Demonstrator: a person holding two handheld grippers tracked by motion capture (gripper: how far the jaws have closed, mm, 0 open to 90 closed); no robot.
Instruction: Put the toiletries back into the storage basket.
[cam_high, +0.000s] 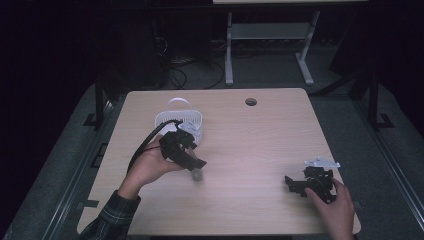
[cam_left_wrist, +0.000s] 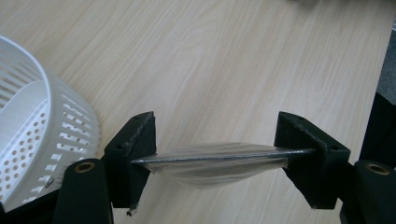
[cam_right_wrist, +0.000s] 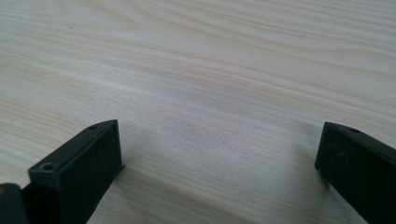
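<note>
My left gripper (cam_high: 195, 166) hangs just right of a white perforated basket (cam_high: 179, 120) on the wooden table (cam_high: 250, 145). In the left gripper view its jaws are shut on the two ends of a thin clear flat piece (cam_left_wrist: 215, 161). The piece is seen edge-on with a dark rim, held a little above the table, and shows as a grey blur (cam_high: 197, 175) in the high view. The basket wall (cam_left_wrist: 42, 135) curves at the left of that view. My right gripper (cam_high: 296, 184) rests low near the table's front right, open (cam_right_wrist: 219, 158) over bare wood with nothing between its fingers.
A round cable hole (cam_high: 251, 102) lies near the table's far edge. Beyond the table stand a white desk frame (cam_high: 270, 35) and loose cables on a dark floor. The table's right edge (cam_high: 345, 185) runs close to my right hand.
</note>
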